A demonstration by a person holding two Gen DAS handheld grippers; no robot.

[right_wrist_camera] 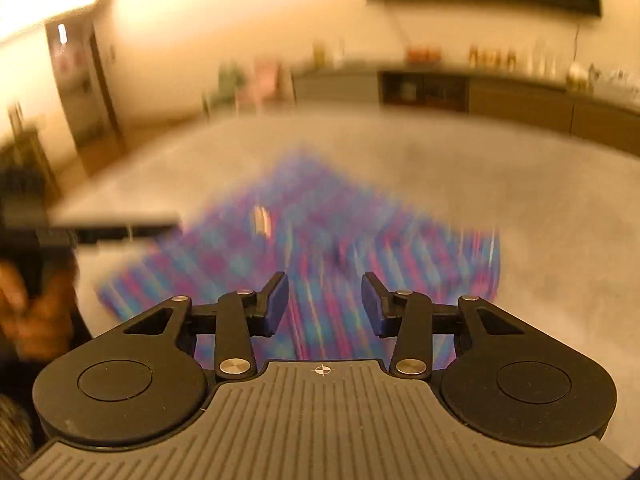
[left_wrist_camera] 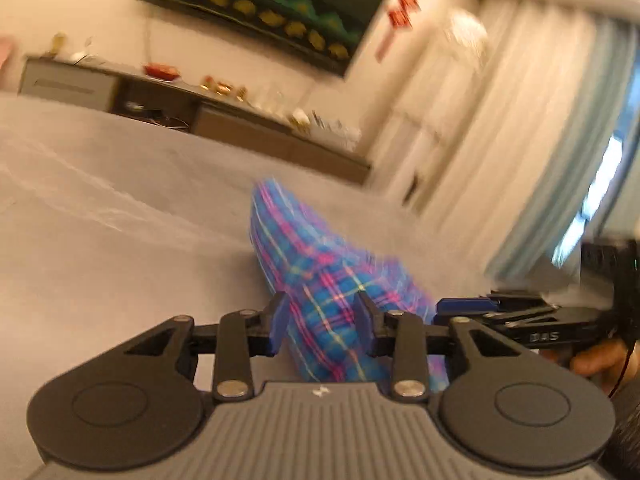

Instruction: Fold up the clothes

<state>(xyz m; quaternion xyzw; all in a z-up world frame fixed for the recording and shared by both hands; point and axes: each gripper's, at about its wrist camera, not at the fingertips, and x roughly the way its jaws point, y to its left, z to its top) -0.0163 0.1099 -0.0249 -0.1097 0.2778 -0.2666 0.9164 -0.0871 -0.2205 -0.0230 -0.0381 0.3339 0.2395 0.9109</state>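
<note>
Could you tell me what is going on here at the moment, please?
A person is working on a blue and pink plaid garment spread on a grey surface, with a handheld gripper in each hand. The left gripper has a raised bunch of the plaid cloth between its fingers, though its jaws stand apart. The right gripper is open over the garment, holding nothing. Both views are blurred, and the garment does not look neatly folded.

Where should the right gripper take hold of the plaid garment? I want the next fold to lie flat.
Probably at the near right corner of the plaid garment, coming in low from its own near side. In the right wrist view the cloth lies spread on the grey surface, and that edge is nearest the open right gripper. Blur hides seams, so the exact hem is uncertain.
</note>
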